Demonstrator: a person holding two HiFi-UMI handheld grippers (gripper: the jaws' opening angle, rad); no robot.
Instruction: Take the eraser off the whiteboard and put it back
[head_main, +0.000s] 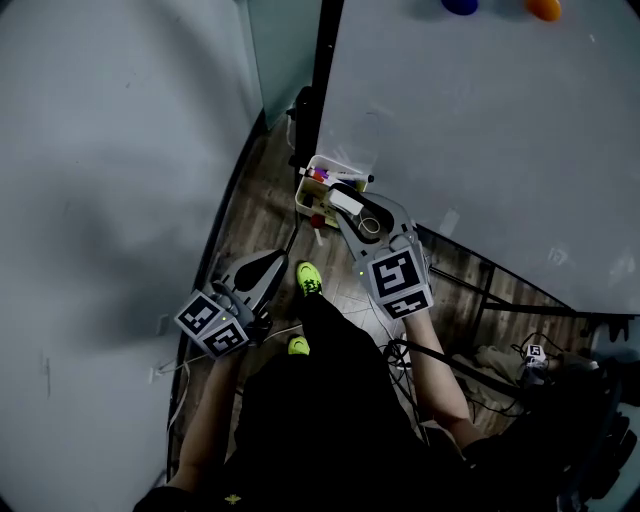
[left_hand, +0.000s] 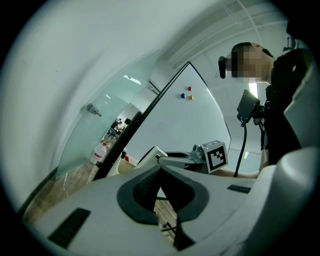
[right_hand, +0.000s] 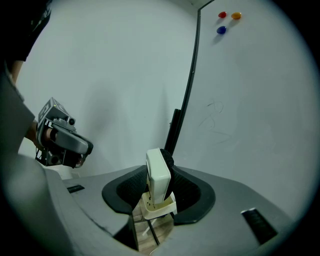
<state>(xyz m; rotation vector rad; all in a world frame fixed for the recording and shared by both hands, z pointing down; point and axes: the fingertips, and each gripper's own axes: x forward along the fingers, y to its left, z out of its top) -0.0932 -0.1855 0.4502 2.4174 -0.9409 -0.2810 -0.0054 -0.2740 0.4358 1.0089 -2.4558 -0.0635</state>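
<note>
Holding the eraser (right_hand: 159, 175) in the right gripper (right_hand: 159, 186), with the jaws set fairly wide apart and pressing on its two flanks. Held upright there, pale plastic back turned left and dark felt face turned right in the right gripper view. Off the whiteboard (head_main: 480, 140), then, and in the air just above a small white basket (head_main: 304, 188) at the foot of the board's black frame (head_main: 325, 70), on a wooden floor (head_main: 255, 215). A few markers (head_main: 320, 177) in that basket in the head view, too small to tell more. Pointing the right gripper forward and somewhat downward, near the whiteboard's left edge, apart from its surface.

Holding the left gripper (head_main: 272, 262) low and to the left, well apart from the eraser, aimed level along the grey wall (head_main: 120, 150) and past the frame. With jaws brought together at the tips and nothing between them in the left gripper view, only floor seen through the gap lower down.

High on the whiteboard, well away from both grippers: a blue magnet (right_hand: 221, 30), a red magnet (right_hand: 222, 15) and an orange magnet (right_hand: 236, 16), close together. Faint pen traces (right_hand: 215, 112) further down the board.

Below, in the head view: dark trousers, bright yellow-green shoes (head_main: 309, 277) between the two grippers, and loose cables (head_main: 400, 350) on the floor beside the whiteboard's stand
</note>
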